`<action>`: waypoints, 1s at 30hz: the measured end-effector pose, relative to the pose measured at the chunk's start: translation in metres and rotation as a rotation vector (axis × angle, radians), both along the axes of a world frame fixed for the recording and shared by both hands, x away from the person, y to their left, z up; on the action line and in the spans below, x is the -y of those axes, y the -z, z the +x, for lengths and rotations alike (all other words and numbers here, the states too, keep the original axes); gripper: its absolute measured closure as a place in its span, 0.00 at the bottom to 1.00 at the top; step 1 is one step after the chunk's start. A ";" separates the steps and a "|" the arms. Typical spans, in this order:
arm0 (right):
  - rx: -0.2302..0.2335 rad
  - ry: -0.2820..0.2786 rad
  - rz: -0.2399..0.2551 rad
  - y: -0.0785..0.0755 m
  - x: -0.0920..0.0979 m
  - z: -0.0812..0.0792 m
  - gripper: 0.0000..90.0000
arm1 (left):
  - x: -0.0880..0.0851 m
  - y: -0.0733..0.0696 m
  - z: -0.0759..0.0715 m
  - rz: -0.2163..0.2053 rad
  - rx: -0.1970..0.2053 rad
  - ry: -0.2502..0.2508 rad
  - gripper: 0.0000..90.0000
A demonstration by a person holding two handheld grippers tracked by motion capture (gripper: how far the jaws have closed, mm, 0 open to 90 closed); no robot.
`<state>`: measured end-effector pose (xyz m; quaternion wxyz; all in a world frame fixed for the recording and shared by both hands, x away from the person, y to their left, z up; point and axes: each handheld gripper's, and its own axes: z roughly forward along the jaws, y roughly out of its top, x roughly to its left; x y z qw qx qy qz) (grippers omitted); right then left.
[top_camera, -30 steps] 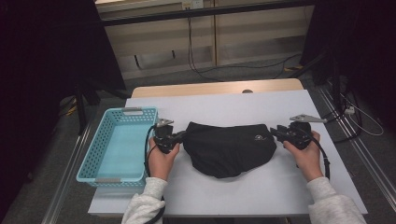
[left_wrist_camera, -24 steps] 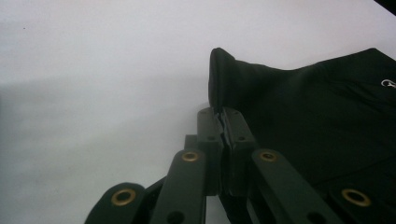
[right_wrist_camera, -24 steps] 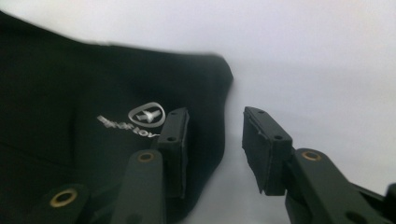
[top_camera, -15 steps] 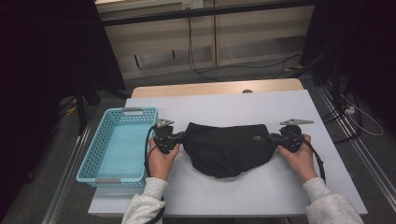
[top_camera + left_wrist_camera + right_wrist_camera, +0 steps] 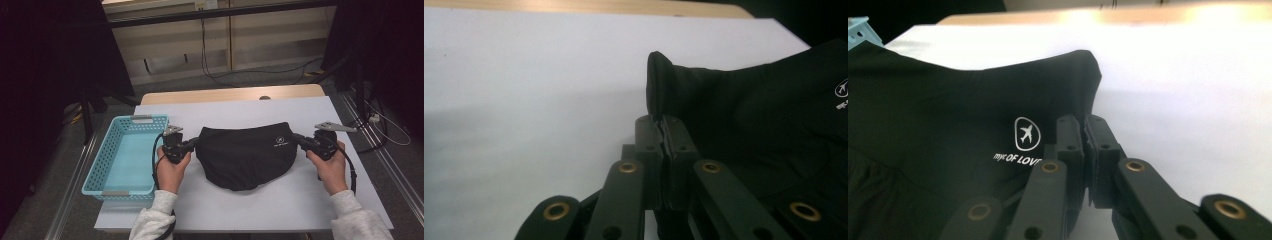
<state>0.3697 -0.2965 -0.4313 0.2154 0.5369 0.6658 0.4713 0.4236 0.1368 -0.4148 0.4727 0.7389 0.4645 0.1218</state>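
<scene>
On the tabletop [image 5: 250,210] middle lies the black cloth [image 5: 244,155], basket [image 5: 125,155] at its 9 o'clock. Left tongs [image 5: 195,145] pinch its 9 o'clock corner; right tongs [image 5: 298,140] just closed, clamping the 3 o'clock corner.

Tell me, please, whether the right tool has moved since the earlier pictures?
Yes. The right tool has shifted left, inward from the table's right edge, and its jaws have just been closing on the black garment at its corner.
</scene>
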 end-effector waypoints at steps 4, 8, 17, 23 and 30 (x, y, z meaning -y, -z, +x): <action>0.036 -0.009 0.004 -0.007 0.000 -0.004 0.96 | 0.000 -0.006 -0.001 -0.022 0.019 0.007 0.97; 0.076 -0.017 0.012 -0.017 0.002 -0.011 0.96 | 0.000 -0.013 -0.001 -0.048 0.027 0.013 0.97; 0.131 -0.022 0.006 -0.034 0.005 -0.023 0.96 | 0.001 -0.030 0.002 -0.064 0.050 0.028 0.97; 0.122 -0.016 0.003 -0.031 0.005 -0.025 0.96 | 0.004 -0.032 0.003 -0.052 0.049 0.038 0.97; 0.115 -0.022 -0.003 -0.029 0.002 -0.024 0.96 | 0.004 -0.033 0.002 -0.054 0.047 0.040 0.97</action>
